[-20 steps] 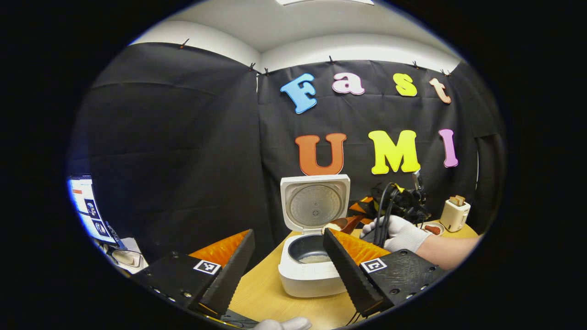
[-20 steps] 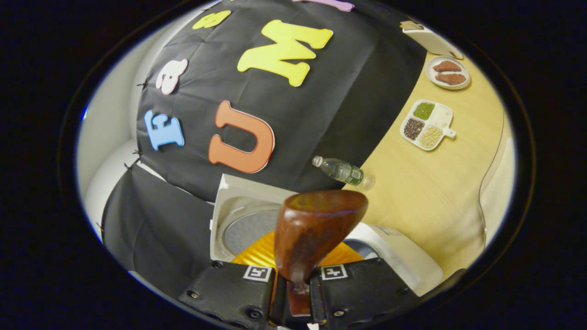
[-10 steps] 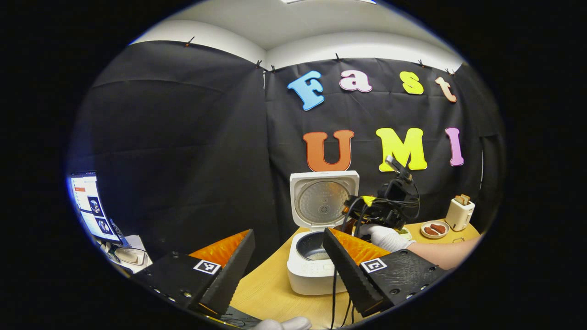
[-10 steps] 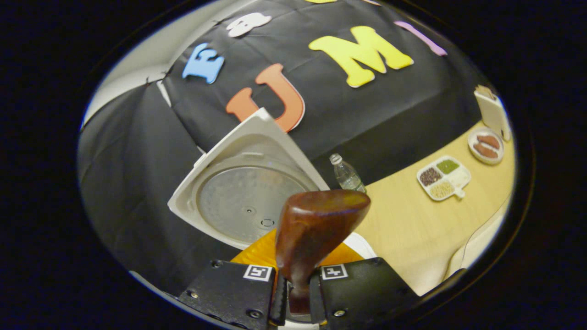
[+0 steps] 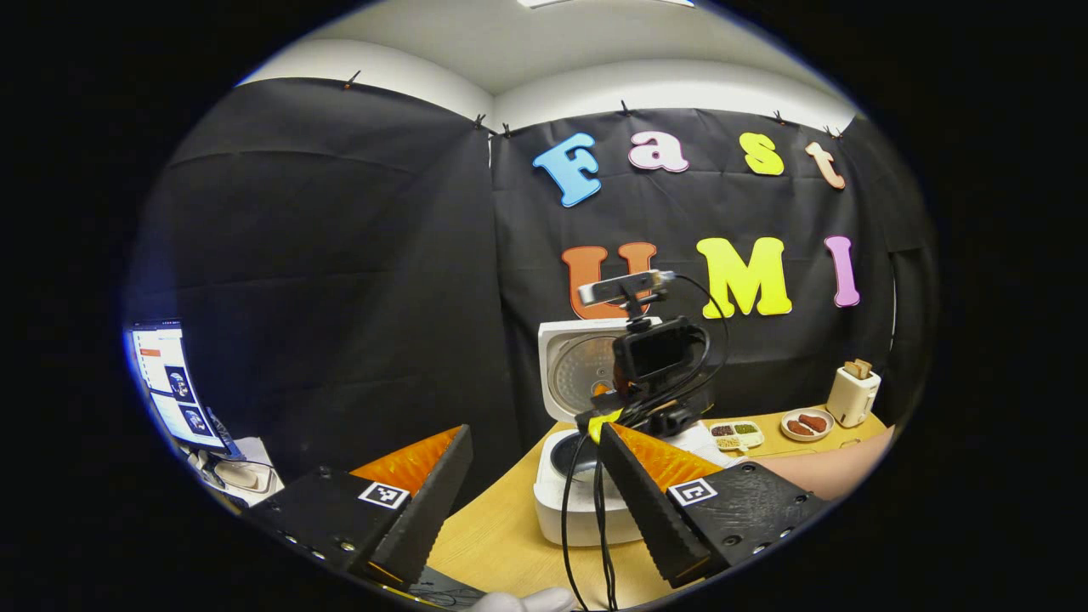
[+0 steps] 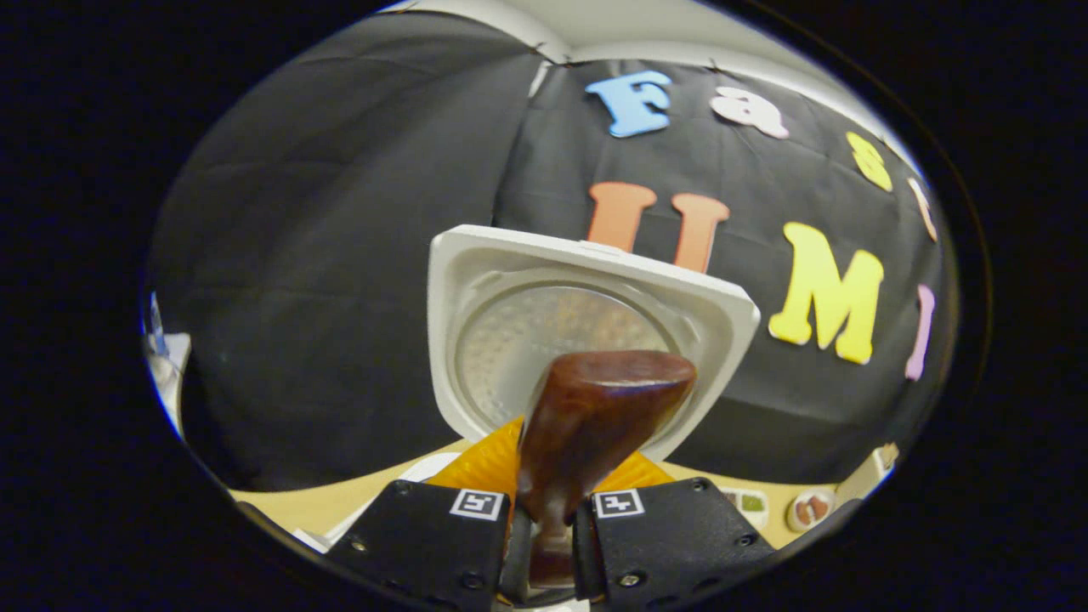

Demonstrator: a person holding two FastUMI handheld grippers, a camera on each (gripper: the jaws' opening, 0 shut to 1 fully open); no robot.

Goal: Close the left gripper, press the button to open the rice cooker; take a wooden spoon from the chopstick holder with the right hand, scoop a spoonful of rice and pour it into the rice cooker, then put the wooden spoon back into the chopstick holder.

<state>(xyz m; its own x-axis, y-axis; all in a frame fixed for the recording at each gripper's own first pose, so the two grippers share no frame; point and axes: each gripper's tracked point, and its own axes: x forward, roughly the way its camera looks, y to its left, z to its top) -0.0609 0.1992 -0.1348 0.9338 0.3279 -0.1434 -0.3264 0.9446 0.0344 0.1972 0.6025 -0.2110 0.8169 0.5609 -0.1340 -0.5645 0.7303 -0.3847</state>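
right tongs gripping wooden spoon, rice cooker behind

We are looking at a wooden table running back toward the black cloth wall. Far to the right a cream toaster is standing with bread poking out of its slots, and just beside it a small round plate is carrying reddish-brown pieces. Next along, a divided tray is holding green, dark and pale grains. Off to the left a lit monitor is glowing.
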